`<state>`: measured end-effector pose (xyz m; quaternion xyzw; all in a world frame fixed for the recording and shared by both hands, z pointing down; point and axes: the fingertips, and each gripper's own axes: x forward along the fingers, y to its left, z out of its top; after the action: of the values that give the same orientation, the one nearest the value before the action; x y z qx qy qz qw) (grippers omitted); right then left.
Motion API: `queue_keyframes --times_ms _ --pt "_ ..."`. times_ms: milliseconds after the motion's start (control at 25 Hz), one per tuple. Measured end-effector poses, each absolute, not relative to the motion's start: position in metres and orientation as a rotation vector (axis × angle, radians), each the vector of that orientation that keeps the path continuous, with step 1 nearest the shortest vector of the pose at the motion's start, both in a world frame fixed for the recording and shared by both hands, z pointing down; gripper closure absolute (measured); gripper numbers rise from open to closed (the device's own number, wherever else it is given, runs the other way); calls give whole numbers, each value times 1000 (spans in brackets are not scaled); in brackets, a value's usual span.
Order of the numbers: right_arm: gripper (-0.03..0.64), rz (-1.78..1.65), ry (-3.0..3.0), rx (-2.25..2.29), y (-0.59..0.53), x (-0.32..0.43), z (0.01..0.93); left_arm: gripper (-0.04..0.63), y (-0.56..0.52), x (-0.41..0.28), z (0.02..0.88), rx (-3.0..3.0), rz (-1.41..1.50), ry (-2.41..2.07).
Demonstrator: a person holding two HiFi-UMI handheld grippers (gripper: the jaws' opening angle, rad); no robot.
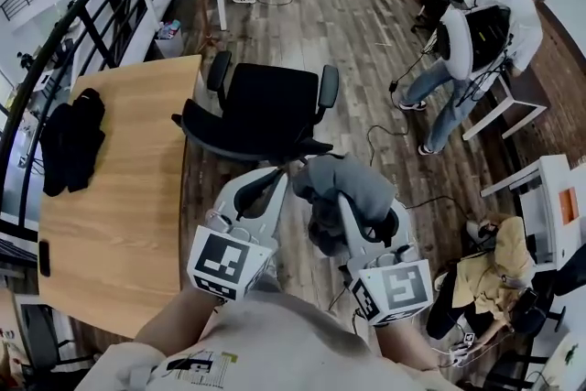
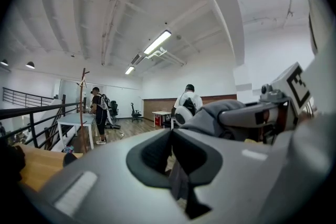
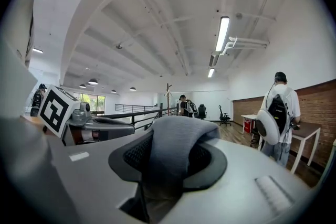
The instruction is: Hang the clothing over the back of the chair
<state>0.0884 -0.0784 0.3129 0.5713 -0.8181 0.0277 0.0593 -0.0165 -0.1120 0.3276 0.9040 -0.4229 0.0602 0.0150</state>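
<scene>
A grey piece of clothing (image 1: 352, 180) is bunched over my right gripper (image 1: 346, 193), which is shut on it; in the right gripper view the cloth (image 3: 176, 147) fills the space between the pads of the right gripper (image 3: 168, 162). My left gripper (image 1: 275, 177) is level with it on the left, and a thin strip of the same grey cloth (image 2: 179, 178) hangs pinched in the left gripper (image 2: 170, 165). The black office chair (image 1: 270, 101) stands just ahead of both grippers, its back (image 1: 243, 140) nearest to me.
A wooden table (image 1: 119, 224) lies to the left with black clothing (image 1: 71, 145) on it. A black railing (image 1: 92, 5) runs beyond it. One person (image 1: 476, 37) stands at the right by a white desk and another (image 1: 494, 275) crouches lower right. Cables lie on the wood floor.
</scene>
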Motion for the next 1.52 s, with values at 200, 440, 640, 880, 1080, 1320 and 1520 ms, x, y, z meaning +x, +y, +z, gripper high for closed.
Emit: queue_keyframes --times_ms 200,440,640,880,1080,1320,1520 --pt "466 61 -2439 1762 -118 84 312 592 -153 -22 322 2834 153 -1284" --pt "466 37 -2409 1805 -160 80 312 592 -191 -32 321 2854 134 -1263" --pt "466 37 -2408 1808 -181 76 309 592 -207 -37 320 2857 135 -1262" --pt "465 24 -2418 1766 -193 76 308 592 -213 -40 322 2826 130 -1304" --pt "465 17 -2447 1669 -195 75 308 592 -212 -35 321 2796 142 -1330" --pt "465 1 -2474 1596 -197 87 303 592 -213 -26 319 2753 151 -1396" --pt "465 -12 -2459 1634 -205 108 302 592 -218 -13 323 2741 164 -1402"
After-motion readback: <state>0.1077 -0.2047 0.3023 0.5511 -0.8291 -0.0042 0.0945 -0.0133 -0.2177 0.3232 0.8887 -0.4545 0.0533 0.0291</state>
